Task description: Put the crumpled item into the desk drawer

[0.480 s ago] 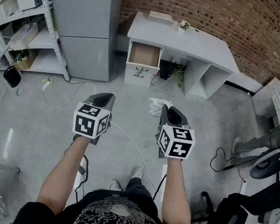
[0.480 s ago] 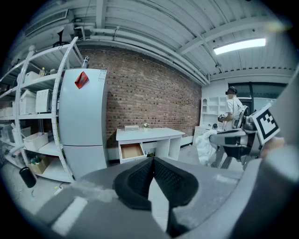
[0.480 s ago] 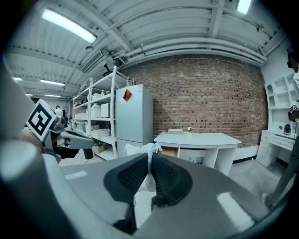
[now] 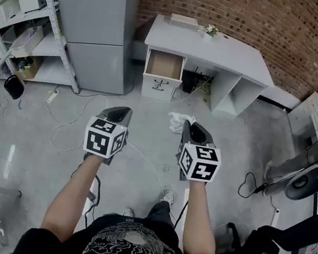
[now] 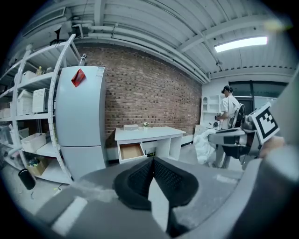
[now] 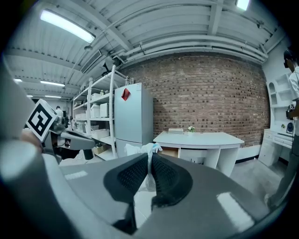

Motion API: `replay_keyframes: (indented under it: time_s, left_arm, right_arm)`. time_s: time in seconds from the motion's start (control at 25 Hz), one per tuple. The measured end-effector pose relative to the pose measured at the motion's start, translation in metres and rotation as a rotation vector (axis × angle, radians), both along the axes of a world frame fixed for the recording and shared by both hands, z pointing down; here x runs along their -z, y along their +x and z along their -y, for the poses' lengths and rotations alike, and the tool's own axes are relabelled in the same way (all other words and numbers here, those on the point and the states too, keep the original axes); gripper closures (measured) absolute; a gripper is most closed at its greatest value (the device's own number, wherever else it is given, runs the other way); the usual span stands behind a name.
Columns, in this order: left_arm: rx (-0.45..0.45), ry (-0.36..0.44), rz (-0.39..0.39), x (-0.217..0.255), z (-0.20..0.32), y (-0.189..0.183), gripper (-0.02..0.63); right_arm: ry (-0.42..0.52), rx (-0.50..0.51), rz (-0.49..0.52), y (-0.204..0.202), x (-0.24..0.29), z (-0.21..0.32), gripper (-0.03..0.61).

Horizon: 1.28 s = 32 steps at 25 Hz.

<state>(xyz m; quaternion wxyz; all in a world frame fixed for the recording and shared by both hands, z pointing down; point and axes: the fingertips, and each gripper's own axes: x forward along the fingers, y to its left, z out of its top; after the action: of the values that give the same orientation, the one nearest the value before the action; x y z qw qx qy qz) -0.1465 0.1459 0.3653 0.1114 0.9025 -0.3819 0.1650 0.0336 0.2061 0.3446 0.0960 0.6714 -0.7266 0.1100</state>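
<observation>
Well short of the open drawer (image 4: 165, 64), out over bare floor (image 4: 151, 102), with most of the carry apparently left to do. Right tool (image 4: 190, 124) pressed together on the crumpled item (image 4: 176, 121), a white wad caught by one fold and bulging past the tips on the drawer side; in the right gripper view, pads tight on thin white stuff, the rest of the wad standing up above them. Left tool (image 4: 123, 111) level beside it, on the other side of the drawer's line, jaws closed on each other with nothing between them.

Drawer pulled out of the left pedestal of the white worktop (image 4: 229, 48), mouth upward, brown inside bare as far as can be told from this far off, long axis running straight back under the worktop. Seen from the head view, dead ahead and between the two tools, a shade nearer the line of the right one. Hence, by judgement: no handover needed, only a straight advance with a slight drift left of the right tool, then a drop from above the drawer's front edge. Likely snag: so light a wad catching on that front edge and falling outside if released too early.
</observation>
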Motion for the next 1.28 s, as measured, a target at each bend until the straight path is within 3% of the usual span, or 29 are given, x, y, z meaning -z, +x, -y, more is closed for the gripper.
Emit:
replay_keyframes:
  time_s: [1.28]
  left_arm:
    - [0.163, -0.025, 0.058, -0.003, 0.094, 0.18, 0.614]
  right_arm:
    - [-0.035, 0.203, 0.059, 0.171, -0.012, 0.126, 0.554]
